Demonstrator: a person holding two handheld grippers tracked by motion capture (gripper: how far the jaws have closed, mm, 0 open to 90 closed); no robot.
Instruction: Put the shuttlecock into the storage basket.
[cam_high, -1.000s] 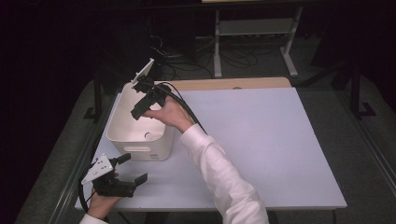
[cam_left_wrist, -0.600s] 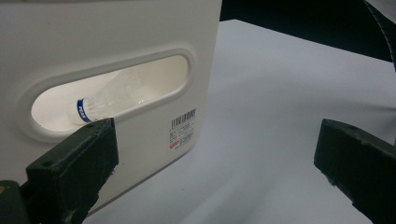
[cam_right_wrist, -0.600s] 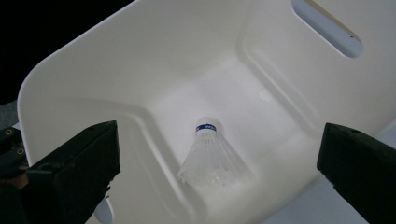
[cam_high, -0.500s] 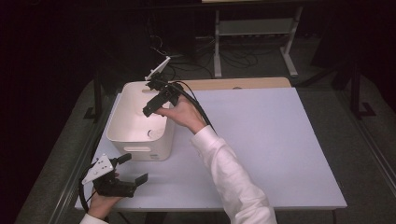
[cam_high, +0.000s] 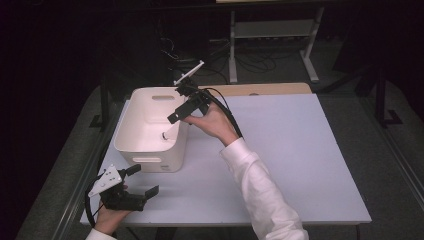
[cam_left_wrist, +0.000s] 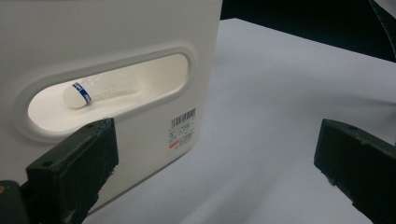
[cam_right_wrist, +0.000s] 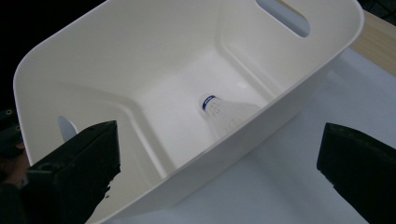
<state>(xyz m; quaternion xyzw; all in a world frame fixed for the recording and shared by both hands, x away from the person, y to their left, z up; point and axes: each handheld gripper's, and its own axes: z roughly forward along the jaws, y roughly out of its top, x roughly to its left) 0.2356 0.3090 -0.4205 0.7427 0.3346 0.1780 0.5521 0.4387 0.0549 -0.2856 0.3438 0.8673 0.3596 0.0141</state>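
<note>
White tub (cam_high: 131, 131) sits at the far-left part of the white table (cam_high: 300, 165), rear wall near the far edge, left wall by the left edge; handle slots cut in its short ends. Inside it a white shuttlecock (cam_high: 167, 134) with a blue band round the cork lies on its side on the tub floor, by the right wall, roughly mid-length. In the right gripper view the shuttlecock (cam_right_wrist: 223, 114) rests against the near wall of the tub (cam_right_wrist: 140, 60), cork end toward the tub middle. Left gripper view sees the same shuttlecock (cam_left_wrist: 88, 92) through the tub's front handle slot (cam_left_wrist: 112, 91); a barcode sticker (cam_left_wrist: 182, 128) is on the tub's front wall right of the slot. Right gripper (cam_high: 184, 111) is held in the right hand (cam_high: 216, 123) above the tub's right rim, tilted down into the tub, jaws spread wide with nothing between them; in its own view the right gripper (cam_right_wrist: 219, 172) has the tub interior between the jaws. Cable (cam_high: 225, 107) loops from it over the hand. Left gripper (cam_high: 141, 181) is held in the left hand (cam_high: 110, 216) low at the near-left corner of the table, just in front of the tub's front wall, pointing toward it, jaws wide and empty; in its own view the left gripper (cam_left_wrist: 215, 163) frames bare table and the tub corner. White sleeve (cam_high: 260, 190) crosses the table's near middle.
</note>
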